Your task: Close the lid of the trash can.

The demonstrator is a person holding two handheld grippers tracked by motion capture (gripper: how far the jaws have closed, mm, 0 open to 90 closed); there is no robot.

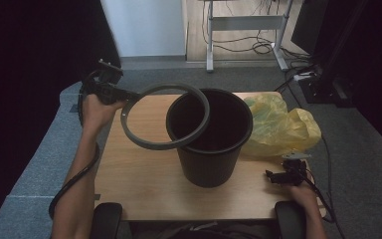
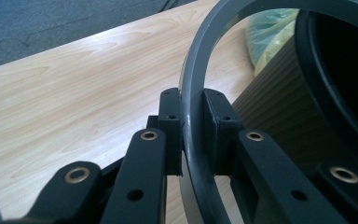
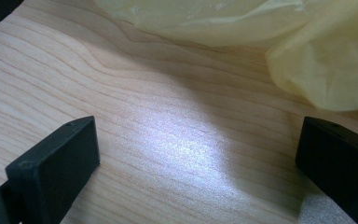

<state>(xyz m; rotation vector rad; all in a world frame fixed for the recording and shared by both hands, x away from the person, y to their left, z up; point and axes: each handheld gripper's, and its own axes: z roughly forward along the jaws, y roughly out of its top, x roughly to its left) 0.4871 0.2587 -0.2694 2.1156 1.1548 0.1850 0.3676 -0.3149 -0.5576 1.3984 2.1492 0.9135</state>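
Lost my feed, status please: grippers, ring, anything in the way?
Left gripper shut on grey ring, held over black bin rim. Right gripper open, empty, near yellow bag. Nothing blocking.

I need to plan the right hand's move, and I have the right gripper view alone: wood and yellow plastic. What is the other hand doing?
Observer: The left gripper is shut on a grey ring, its fingers clamping the band.
Operator: Where is the ring?
Observer: Held tilted, overlapping the rim of a black bin.
Operator: And the yellow plastic?
Observer: A crumpled bag lying beside the bin on the table.
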